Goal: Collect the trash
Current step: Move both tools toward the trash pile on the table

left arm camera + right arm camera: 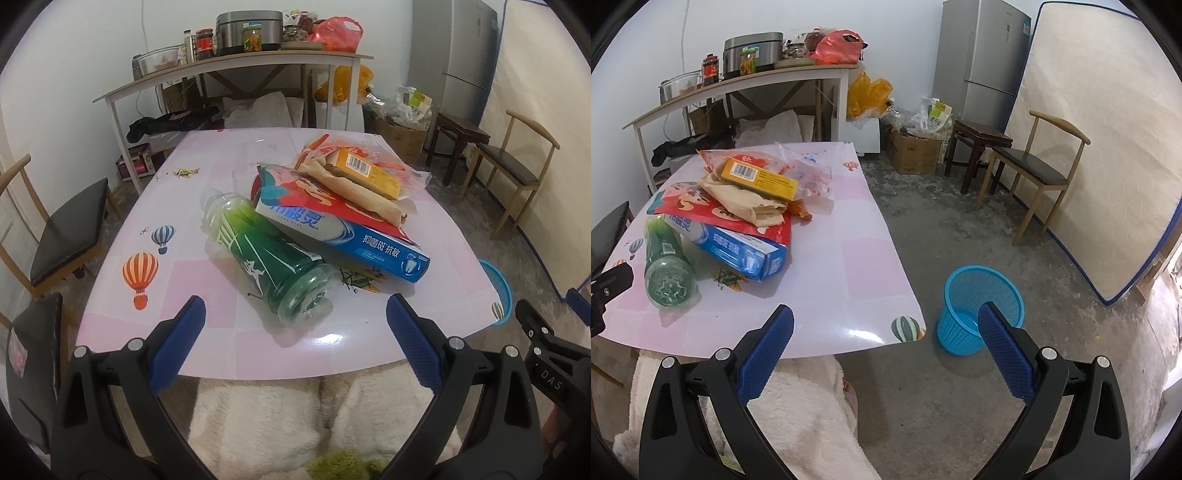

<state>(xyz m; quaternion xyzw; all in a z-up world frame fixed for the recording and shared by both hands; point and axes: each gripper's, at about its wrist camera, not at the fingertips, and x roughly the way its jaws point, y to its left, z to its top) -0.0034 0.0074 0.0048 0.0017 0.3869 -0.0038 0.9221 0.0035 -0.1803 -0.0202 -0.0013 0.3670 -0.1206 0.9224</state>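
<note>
A: Left wrist view first. The left gripper [295, 317] hangs at the near edge of the pink table [184, 229], jaws spread wide and holding nothing. Take the green bottle [267, 258] as our landmark: it lies on its side just ahead of the blue fingertips [192, 314], base toward the camera.

B: And the rest of the trash?

A: Right of the bottle and touching it is a blue toothpaste box [354, 236]. Behind that, piled up, sit a red wrapper [321, 195], a crumpled brown paper bag [354, 192] and a yellow box [365, 173] resting on clear plastic packaging [413, 177]. Far right of the bottle, past the table's edge, only a sliver of the blue bin [498, 291] peeks out.

B: Now the right wrist view.

A: Here the right gripper [886, 321] is also wide open and empty, hovering off the table's near right corner. The green bottle [666, 262] is now far left, its base facing us, the toothpaste box [742, 251] beside it and the yellow box [761, 179] farther back on the pile.

B: What does this view add?

A: The whole blue bin [979, 310], standing upright on the concrete floor [960, 229], well right of the bottle and below table level. It looks empty inside. The left view can't show that; this view, in turn, hides the balloon prints left of the bottle.
</note>
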